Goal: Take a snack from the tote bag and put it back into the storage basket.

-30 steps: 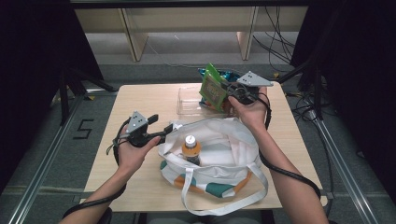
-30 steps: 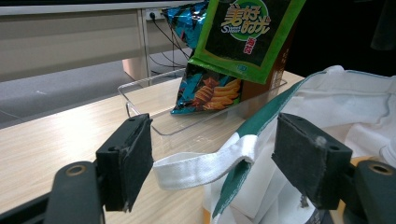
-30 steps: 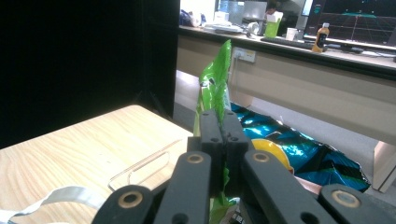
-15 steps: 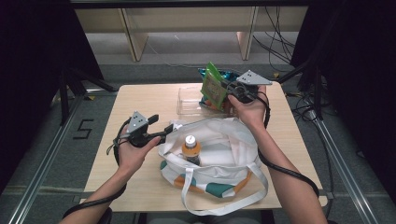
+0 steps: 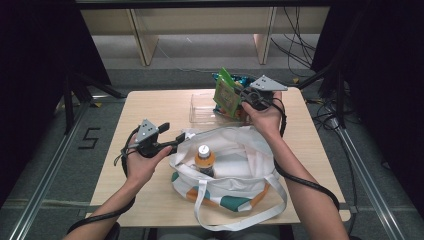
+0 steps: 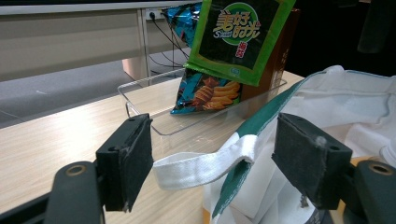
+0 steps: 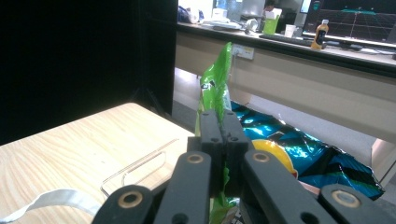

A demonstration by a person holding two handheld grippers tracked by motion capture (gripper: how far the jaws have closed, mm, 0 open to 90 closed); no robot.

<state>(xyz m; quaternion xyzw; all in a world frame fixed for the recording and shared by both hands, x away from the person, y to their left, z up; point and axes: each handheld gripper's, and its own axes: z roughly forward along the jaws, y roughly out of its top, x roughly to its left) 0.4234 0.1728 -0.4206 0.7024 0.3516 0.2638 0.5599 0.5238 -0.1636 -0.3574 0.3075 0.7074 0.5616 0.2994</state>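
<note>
Slippage threatened, since the right gripper [image 5: 239,101] clamped only the green seaweed packet's [image 5: 225,94] thin edge above the clear tray [image 5: 202,111], while the left gripper [image 6: 212,163] gaped around the tote bag's [image 5: 235,155] strap.

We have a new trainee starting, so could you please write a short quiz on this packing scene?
1. True or false: the right gripper is shut on the green snack packet.
2. What stands inside the white tote bag?
3. The left gripper has: A) shut jaws, B) open jaws around the bag's strap, C) a bottle.

Key: 1 true. 2 an orange-capped bottle. 3 B.
</note>
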